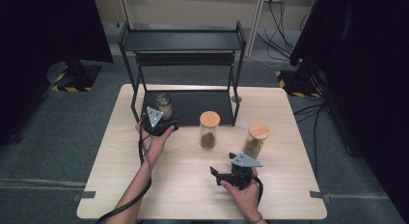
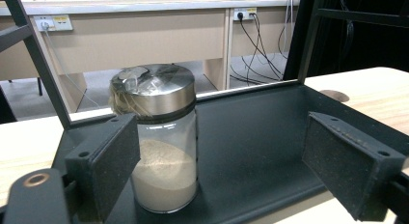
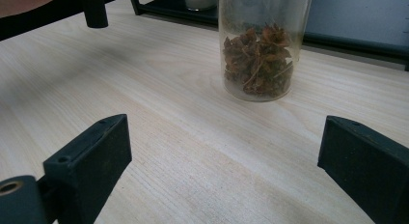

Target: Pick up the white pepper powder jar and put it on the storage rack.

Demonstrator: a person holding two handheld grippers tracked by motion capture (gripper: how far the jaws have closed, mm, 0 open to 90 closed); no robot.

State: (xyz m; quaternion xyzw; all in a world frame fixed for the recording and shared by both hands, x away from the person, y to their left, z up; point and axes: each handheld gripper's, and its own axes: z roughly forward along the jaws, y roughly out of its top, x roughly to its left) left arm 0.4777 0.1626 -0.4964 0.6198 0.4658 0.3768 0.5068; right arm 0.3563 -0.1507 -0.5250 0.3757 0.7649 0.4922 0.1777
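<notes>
The left gripper sits at about ten o'clock from the table's middle, right at the front lip of the black shelf rack. Its jaws stand spread wide and hold nothing. In the left gripper view the steel-lidded jar of pale powder stands upright on the rack's bottom tray, just inside the tray's front edge; the left pad is just beside the glass, whether touching I cannot tell, and the right pad is well apart, at three o'clock from the jar. The tray is bare to the jar's right, while a rack upright rises at ten o'clock from the jar.

The right gripper rests low at about five o'clock from the table's middle, near the front edge, its jaws likewise spread and empty. In the right gripper view the cork-lidded jar of star anise stands upright at twelve o'clock, well beyond the fingertips, with bare wood between them. In the high view this jar is near the table's middle, just in front of the rack's right front leg. A second cork-lidded jar stands at three o'clock from it, near but apart, and at about one o'clock from the right gripper. The left half of the tabletop lies open down to the front edge.
</notes>
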